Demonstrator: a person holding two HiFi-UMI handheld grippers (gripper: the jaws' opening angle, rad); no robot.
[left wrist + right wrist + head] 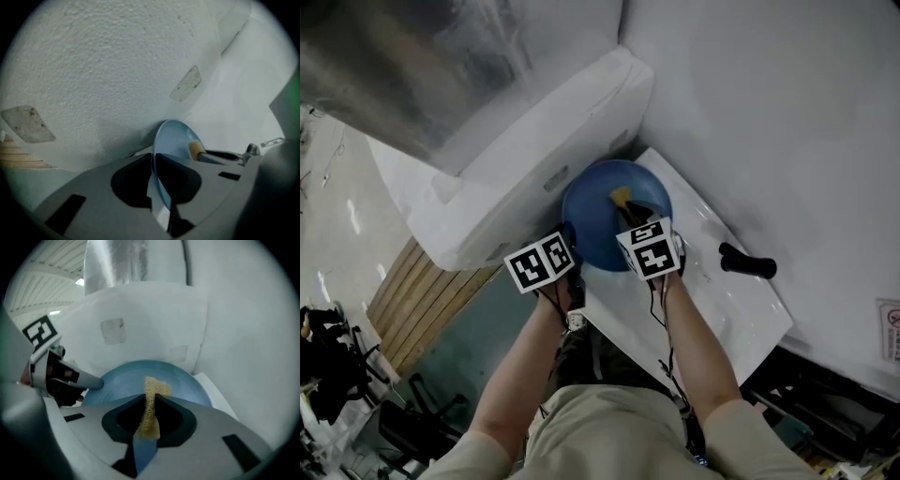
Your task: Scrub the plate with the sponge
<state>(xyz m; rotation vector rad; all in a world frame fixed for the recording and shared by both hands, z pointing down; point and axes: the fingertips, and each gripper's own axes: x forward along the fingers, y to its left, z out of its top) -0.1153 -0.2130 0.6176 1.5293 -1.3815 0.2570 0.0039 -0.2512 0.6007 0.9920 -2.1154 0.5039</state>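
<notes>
A round blue plate (605, 216) is held up over the corner of a white counter (731, 300). My left gripper (565, 251) is shut on the plate's near left rim; in the left gripper view the plate (174, 140) runs edge-on between the jaws of the left gripper (154, 161). My right gripper (639, 217) is shut on a yellow sponge (622, 196) that rests on the plate's face. In the right gripper view the sponge (151, 404) is squeezed thin between the jaws of the right gripper (149, 401), its tip touching the plate (126, 378).
A black cylindrical object (748, 265) lies on the counter to the right. White foam-like blocks (534, 159) and white walls crowd behind the plate. A wooden slatted surface (417, 300) shows at lower left, and the person's legs are below.
</notes>
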